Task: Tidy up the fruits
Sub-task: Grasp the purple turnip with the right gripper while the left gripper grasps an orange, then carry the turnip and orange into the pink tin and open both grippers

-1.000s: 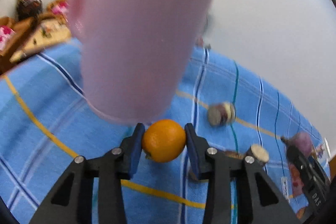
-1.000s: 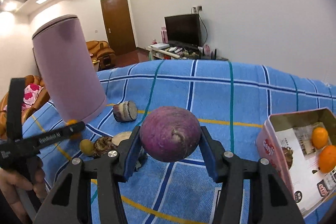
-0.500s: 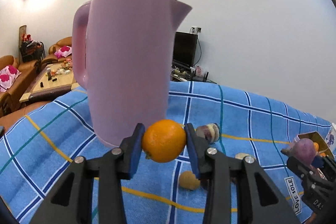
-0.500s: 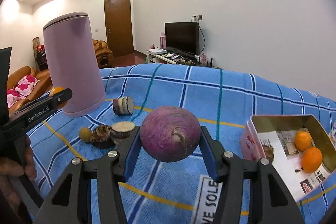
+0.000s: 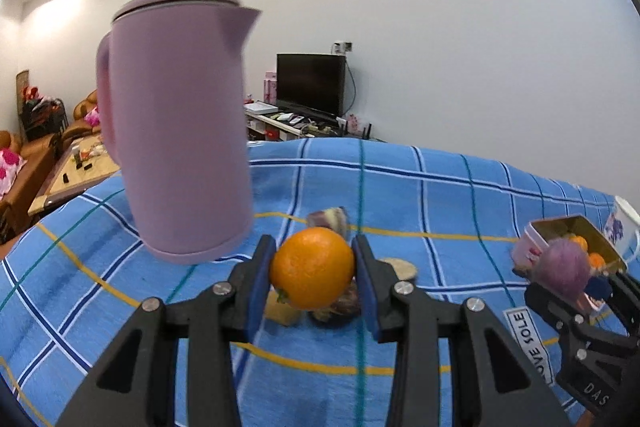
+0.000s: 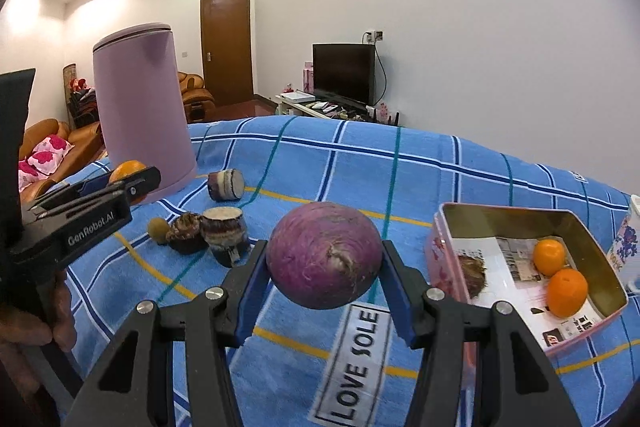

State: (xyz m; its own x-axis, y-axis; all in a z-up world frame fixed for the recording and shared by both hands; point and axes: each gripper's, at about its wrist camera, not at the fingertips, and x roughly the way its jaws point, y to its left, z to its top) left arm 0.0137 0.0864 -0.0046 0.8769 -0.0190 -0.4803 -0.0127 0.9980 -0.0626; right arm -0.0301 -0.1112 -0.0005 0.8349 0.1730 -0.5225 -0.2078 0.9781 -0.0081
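My left gripper is shut on an orange and holds it above the blue checked cloth. My right gripper is shut on a round purple fruit, held above the cloth left of a pink tin box. The box holds two oranges and a brown piece. The box also shows at the right of the left wrist view, behind the purple fruit. The left gripper with its orange shows at the left of the right wrist view.
A tall pink kettle stands on the cloth at the left, also in the right wrist view. Several cut purple-and-white pieces and a small brown fruit lie between kettle and box. A white cup stands right of the box.
Both grippers have drawn back and swung right with their fruits still held. The kettle has shrunk and shifted left in the left view; the box has come closer in the right view.
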